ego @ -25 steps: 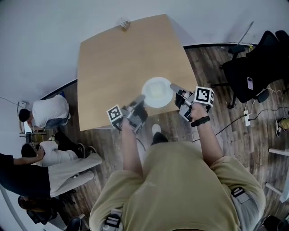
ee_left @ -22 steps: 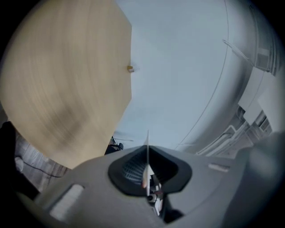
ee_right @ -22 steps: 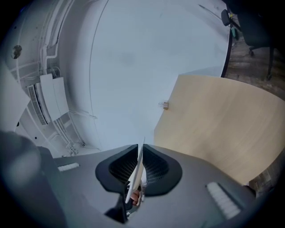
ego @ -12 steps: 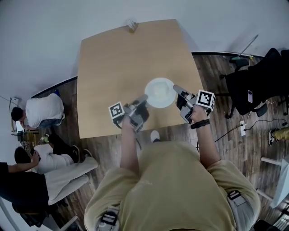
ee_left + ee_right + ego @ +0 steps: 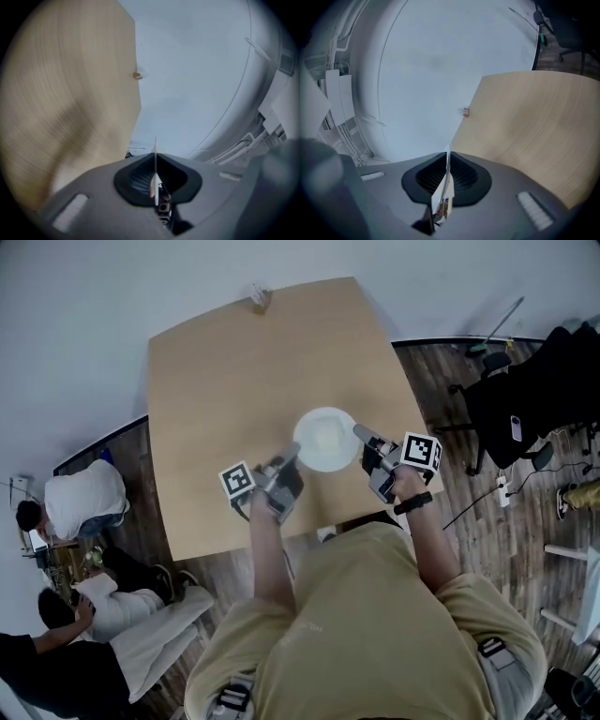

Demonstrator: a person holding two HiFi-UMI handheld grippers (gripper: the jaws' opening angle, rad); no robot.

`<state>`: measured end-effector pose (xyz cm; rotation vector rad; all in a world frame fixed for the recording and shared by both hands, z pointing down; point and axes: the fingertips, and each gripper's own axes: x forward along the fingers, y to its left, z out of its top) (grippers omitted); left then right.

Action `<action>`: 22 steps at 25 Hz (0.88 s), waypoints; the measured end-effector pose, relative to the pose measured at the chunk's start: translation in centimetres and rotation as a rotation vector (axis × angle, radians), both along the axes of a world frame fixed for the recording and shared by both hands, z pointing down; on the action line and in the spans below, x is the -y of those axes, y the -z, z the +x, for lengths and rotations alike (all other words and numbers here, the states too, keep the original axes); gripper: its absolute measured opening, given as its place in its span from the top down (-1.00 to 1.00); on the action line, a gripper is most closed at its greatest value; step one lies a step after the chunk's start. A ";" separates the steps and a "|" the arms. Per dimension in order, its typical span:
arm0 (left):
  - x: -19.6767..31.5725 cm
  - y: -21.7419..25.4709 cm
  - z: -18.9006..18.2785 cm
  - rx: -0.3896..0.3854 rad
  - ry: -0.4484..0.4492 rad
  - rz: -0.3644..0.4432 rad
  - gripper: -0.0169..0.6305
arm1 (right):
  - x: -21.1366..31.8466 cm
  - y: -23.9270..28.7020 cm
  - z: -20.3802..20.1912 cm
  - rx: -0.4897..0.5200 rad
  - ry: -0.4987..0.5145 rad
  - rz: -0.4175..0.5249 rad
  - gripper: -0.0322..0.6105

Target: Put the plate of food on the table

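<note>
The left hand-held gripper is clamped on the rim of the plate. The right hand-held gripper is closing its jaws on the opposite rim. The plate lies between them, over the table.

Small object at table edge unidentifiable, plate contents indistinct
</note>
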<state>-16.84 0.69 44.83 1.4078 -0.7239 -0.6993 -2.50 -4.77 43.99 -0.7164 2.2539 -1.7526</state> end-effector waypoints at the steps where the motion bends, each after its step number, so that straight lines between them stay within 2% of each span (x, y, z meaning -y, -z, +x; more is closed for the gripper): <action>1: 0.1 -0.6 0.0 0.023 -0.011 -0.008 0.91 | 0.0 -0.4 0.0 -0.011 -0.008 -0.005 0.84; 4: 1.5 -2.1 -0.2 0.097 -0.034 -0.033 0.91 | 1.1 -1.6 0.0 -0.040 -0.037 -0.021 0.85; 9: 7.3 -4.5 -2.2 0.113 -0.039 -0.091 0.91 | 7.0 -4.5 -2.1 -0.046 -0.060 -0.085 0.85; 12: 9.9 -5.7 -2.2 0.144 -0.061 -0.076 0.91 | 9.2 -7.0 -2.1 -0.083 -0.060 -0.106 0.85; 15: 14.0 -9.3 -2.6 0.185 -0.085 -0.095 0.91 | 13.0 -10.5 -2.3 -0.106 -0.083 -0.128 0.85; 22: 19.0 -14.1 -2.9 0.256 -0.090 -0.164 0.91 | 18.2 -15.1 -2.9 -0.232 -0.078 -0.125 0.82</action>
